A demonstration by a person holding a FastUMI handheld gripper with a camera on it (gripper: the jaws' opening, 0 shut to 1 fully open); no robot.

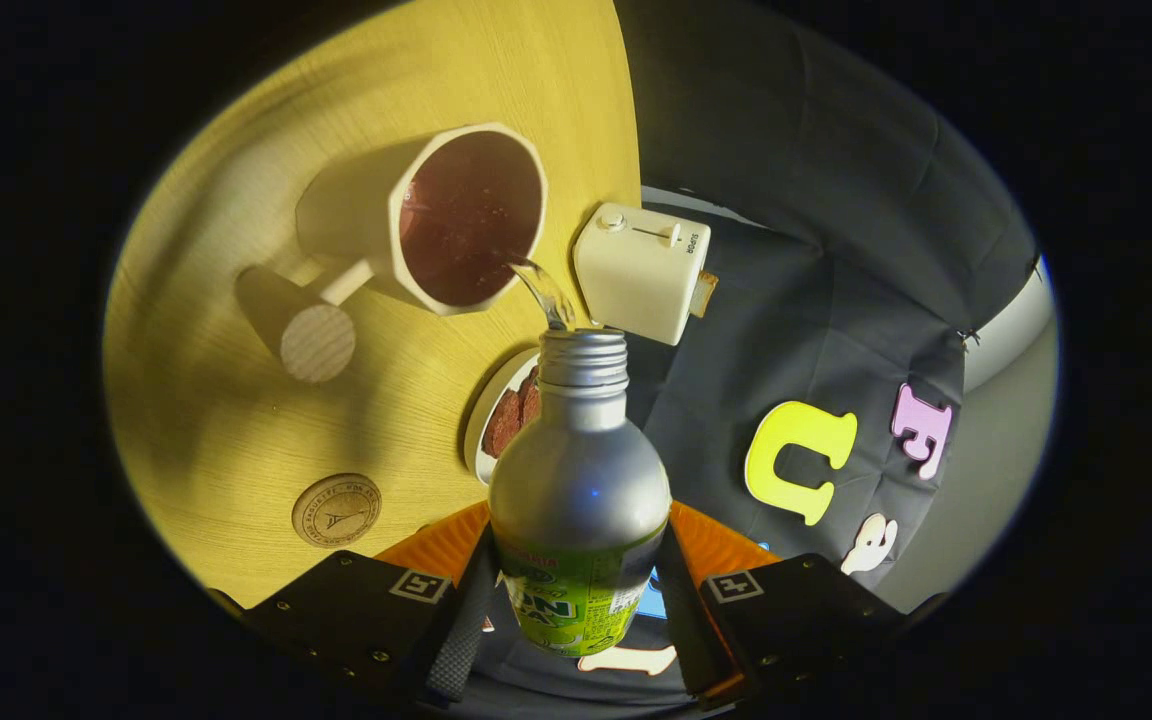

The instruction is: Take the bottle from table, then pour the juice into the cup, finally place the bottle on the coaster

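Pouring in hand: the jaws pinched the silver aluminium bottle with the green label (pixel 579 500), tipped toward the cup.

The gripper (pixel 576 610) had one finger pressed on each side of the bottle's labelled lower body, and the threaded open neck pointed beyond them at the pale faceted ceramic cup (pixel 456 220), which lay on the yellow-lit wooden bench (pixel 236 430). A thin clear stream (pixel 541 290) arced from the mouth over the near rim into the cup, already dark with liquid (how full was hard to judge). To do it well, I would keep the tilt gentle and the stream inside the rim. The round engraved wooden coaster (pixel 336 510) sat near the fingers, apart from the cup. A small cream toaster (pixel 641 270) stood just beside the stream's line, worth avoiding.
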